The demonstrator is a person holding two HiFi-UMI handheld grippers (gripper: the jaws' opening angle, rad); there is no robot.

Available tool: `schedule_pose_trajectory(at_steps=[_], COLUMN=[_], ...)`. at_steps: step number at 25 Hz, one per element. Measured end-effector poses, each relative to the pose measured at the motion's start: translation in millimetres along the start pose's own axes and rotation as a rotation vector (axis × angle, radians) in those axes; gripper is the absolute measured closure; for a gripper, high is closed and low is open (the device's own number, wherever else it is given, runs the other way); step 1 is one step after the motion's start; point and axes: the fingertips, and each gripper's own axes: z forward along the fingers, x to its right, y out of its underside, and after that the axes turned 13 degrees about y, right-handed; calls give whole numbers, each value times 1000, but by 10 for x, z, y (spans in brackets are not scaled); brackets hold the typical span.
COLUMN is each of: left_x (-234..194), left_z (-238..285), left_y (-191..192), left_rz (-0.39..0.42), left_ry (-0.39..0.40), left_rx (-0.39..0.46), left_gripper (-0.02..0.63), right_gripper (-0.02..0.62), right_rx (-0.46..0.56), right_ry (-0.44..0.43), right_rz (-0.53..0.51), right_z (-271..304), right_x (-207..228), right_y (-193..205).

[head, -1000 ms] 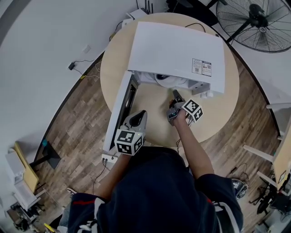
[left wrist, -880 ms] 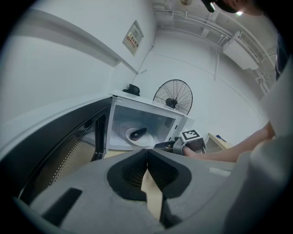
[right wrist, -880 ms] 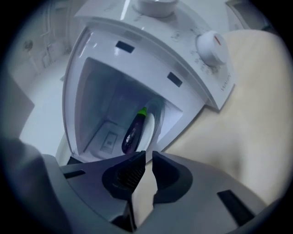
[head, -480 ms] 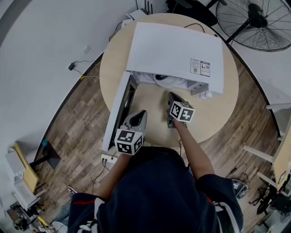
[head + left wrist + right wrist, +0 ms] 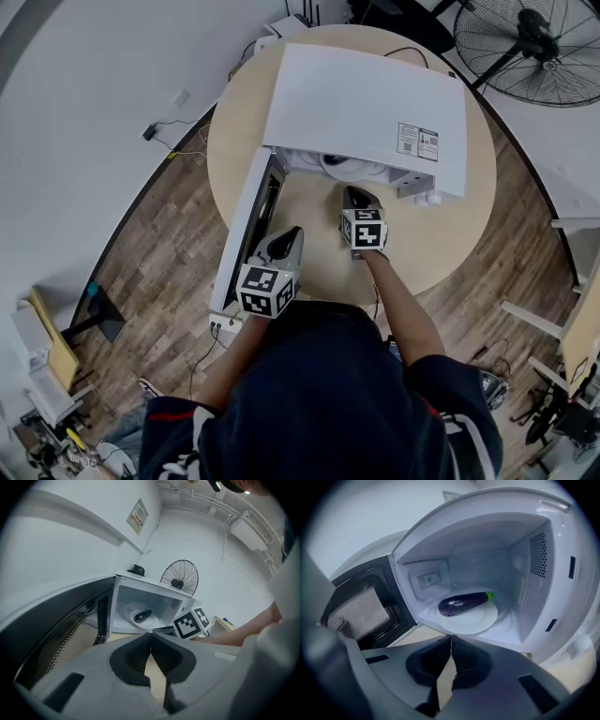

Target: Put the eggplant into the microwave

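Glossy dark-purple eggplant (image 5: 464, 604) lies on the round white turntable plate (image 5: 480, 621) inside the white microwave (image 5: 553, 573); placement looks done. Left tongs (image 5: 151, 639) and right tongs (image 5: 451, 641) are closed, empty, outside the cavity. Mesh-windowed door (image 5: 361, 609) hangs open.

We record one round pale-wood desk (image 5: 450, 234) on a floor of dark brown wooden planks (image 5: 159, 272). A plain white wall (image 5: 84, 112) runs along the left, with a black plug and cable (image 5: 148, 133) at its foot. A black wire-caged pedestal fan (image 5: 539, 47) stands beyond the desk, to the right. In the left gripper view we note a small rectangular notice (image 5: 138, 515) and a white box-shaped unit (image 5: 248, 527), both high on the wall.
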Motion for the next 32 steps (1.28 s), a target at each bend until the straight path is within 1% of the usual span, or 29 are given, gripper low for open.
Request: schedule_pose_trajectory(at_steps=[10,28,32], left_x=[-81,-185,-193], left_z=[2,-8,-10], left_y=[2,34,29], left_rz=[-17,-33,-34], left_ry=[-5,-12,-10], left_rx=[-8,-19,-19], left_gripper=[589,589,589], right_gripper=[581,581,581], right_rx=[-16,-8,-18], right_ry=[0,5,7], right_rz=[8,-6,-3], right_z=[134,350,358], right_x=[18,72,70], right_y=[-75,-263,-252])
